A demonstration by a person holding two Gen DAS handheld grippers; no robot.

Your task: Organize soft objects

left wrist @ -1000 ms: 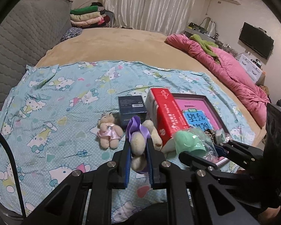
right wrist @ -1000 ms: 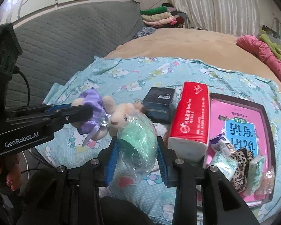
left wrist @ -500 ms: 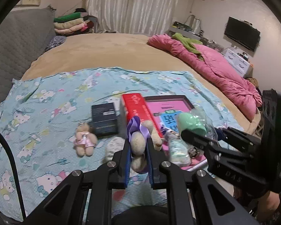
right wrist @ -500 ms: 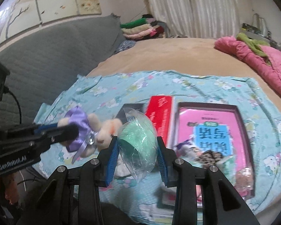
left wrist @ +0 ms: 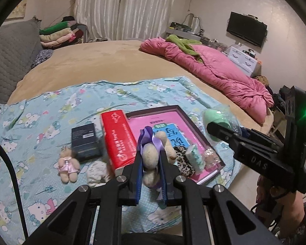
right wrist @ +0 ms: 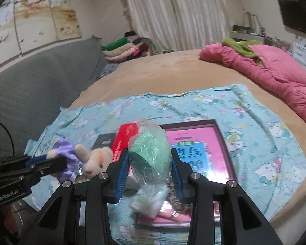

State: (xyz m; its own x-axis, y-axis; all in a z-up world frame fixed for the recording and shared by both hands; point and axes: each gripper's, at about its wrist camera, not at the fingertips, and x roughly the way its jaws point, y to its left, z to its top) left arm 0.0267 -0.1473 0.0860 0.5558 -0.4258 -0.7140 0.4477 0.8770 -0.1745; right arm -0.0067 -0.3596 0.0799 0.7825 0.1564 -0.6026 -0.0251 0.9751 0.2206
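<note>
Purple-dressed plush bear (left wrist: 151, 157) between left tongs (left wrist: 151, 175)

Plush bear (left wrist: 153, 159) fuzzy, satin purple ribbon. Green ball (right wrist: 151, 155) in crinkly glossy clear film. Red tissue pack (left wrist: 118, 138) shiny plastic. Printed cotton sheet (left wrist: 51, 112) matt. Pink quilt (left wrist: 214, 67) stitched cloth.

The left gripper (left wrist: 151, 161) is clamped tight on a plush bear (left wrist: 151, 157), pointing downward above the bed sheet (left wrist: 51, 110). The right gripper (right wrist: 150, 169) pinches a wrapped green sponge (right wrist: 150, 155) beside it, angled down.
</note>
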